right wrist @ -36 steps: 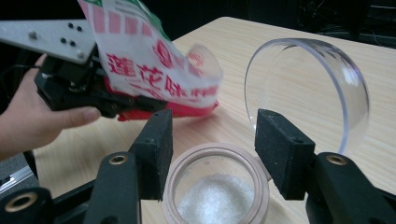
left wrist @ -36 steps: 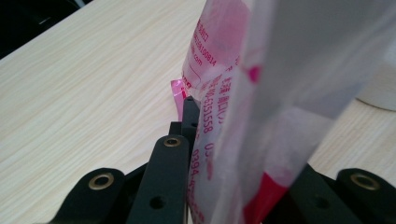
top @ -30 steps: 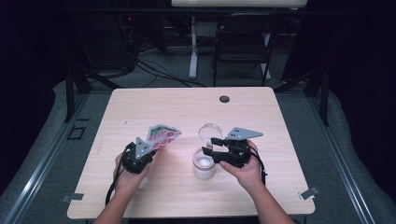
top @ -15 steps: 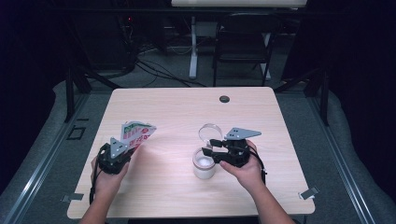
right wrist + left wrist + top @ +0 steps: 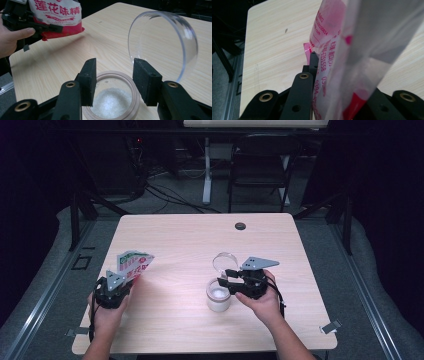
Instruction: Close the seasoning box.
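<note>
Black two-jaw tongs [image 5: 114,82] with brass-ringed screws, grey three-cornered plates, trailing black cables.

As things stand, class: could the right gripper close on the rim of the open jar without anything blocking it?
Probably yes. The right gripper hangs open right over the jar, one jaw to each side of its near rim. The clear lid stands hinged up behind the jar, and the left gripper holds the packet well away.

Light wood table [image 5: 180,245] on grey floor [image 5: 320,235]. Dark room behind: folding chair [image 5: 260,170], white stand leg [image 5: 206,175], loose cables [image 5: 165,195] on floor.
</note>
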`<state>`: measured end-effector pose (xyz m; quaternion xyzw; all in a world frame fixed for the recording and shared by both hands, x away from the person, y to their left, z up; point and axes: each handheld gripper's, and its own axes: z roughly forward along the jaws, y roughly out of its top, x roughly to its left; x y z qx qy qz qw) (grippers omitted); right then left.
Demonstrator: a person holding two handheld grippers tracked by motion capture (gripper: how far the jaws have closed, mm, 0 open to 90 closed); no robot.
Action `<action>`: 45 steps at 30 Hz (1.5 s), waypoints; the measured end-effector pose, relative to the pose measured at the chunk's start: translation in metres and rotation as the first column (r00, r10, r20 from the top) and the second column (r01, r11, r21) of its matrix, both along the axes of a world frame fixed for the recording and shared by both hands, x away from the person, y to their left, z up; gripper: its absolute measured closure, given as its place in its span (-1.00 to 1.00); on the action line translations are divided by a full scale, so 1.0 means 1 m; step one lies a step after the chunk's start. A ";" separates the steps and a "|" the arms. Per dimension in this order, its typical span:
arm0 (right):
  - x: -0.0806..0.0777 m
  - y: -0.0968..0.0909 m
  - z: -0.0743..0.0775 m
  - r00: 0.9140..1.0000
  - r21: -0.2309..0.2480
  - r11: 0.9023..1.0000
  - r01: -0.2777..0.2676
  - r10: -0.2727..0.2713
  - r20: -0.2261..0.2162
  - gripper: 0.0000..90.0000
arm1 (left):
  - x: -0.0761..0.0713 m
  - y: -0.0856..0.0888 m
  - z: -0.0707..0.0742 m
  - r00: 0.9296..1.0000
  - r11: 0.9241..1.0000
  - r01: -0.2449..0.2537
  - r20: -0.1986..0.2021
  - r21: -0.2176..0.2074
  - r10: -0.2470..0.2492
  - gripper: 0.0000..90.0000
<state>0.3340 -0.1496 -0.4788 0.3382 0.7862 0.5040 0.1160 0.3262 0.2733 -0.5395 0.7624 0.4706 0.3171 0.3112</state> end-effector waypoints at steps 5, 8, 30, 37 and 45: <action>0.000 0.000 -0.001 1.000 0.009 1.000 0.007 -0.007 0.008 0.20 | 0.002 0.001 -0.006 1.000 1.000 -0.016 -0.015 -0.004 0.016 0.78; -0.001 0.000 -0.001 1.000 0.017 1.000 0.005 -0.005 0.005 0.21 | 0.003 0.001 -0.009 0.999 1.000 -0.015 -0.032 0.003 0.015 0.78; -0.001 0.001 -0.001 1.000 0.020 1.000 0.003 -0.003 0.003 0.22 | 0.001 0.001 -0.014 0.998 1.000 -0.029 -0.063 -0.006 0.029 0.76; 0.000 0.003 -0.002 1.000 0.016 1.000 -0.013 0.013 -0.005 0.08 | 0.001 0.002 -0.015 0.997 0.999 -0.035 -0.067 -0.020 0.034 0.76; 0.000 0.001 -0.001 1.000 0.035 0.999 -0.005 0.005 -0.004 0.07 | 0.000 0.002 -0.014 0.996 0.999 -0.037 -0.075 -0.017 0.036 0.75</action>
